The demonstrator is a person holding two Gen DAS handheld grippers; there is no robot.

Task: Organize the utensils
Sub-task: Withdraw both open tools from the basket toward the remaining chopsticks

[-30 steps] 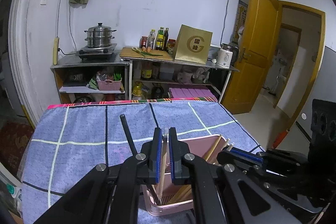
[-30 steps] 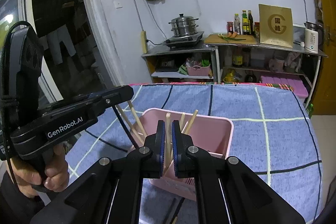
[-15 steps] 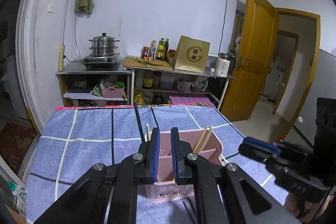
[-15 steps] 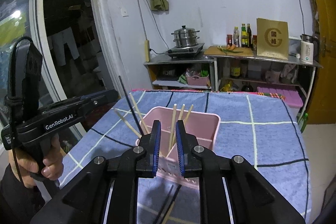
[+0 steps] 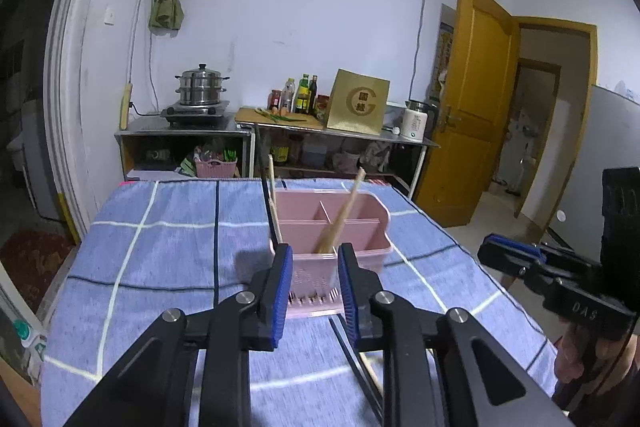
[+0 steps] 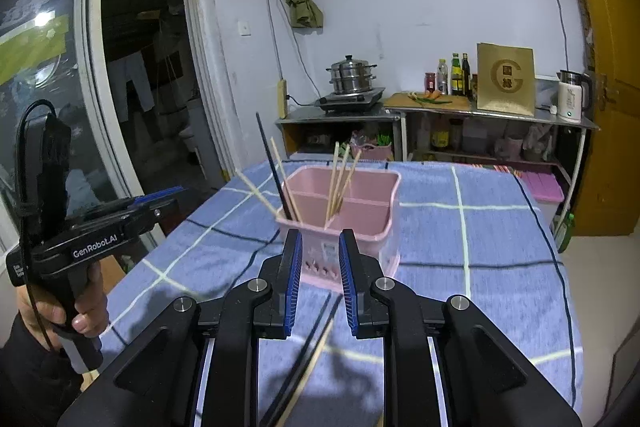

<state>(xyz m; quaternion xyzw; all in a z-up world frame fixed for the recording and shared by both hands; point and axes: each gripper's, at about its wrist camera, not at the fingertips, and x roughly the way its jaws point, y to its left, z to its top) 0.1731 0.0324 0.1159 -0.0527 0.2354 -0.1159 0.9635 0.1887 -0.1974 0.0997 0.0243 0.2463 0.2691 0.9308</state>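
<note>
A pink divided utensil holder (image 5: 360, 223) (image 6: 360, 199) stands on the blue checked cloth (image 5: 160, 247). Several wooden chopsticks (image 6: 338, 183) and one black chopstick (image 6: 272, 163) stand in it. My left gripper (image 5: 313, 291) is open and empty, just in front of the holder. My right gripper (image 6: 319, 279) is open and empty, also just short of the holder. A black chopstick (image 6: 304, 359) and a wooden chopstick (image 6: 310, 371) lie on the cloth under the right gripper; they also show in the left wrist view (image 5: 352, 355).
The other hand-held gripper shows at the right in the left wrist view (image 5: 560, 287) and at the left in the right wrist view (image 6: 80, 235). Metal shelves with a steamer pot (image 5: 200, 89), bottles and a gold box (image 5: 358, 103) stand behind the table. A yellow door (image 5: 476, 99) stands open.
Both grippers have opened, let go of the chopsticks now standing in the holder, and drawn back and up from it.
</note>
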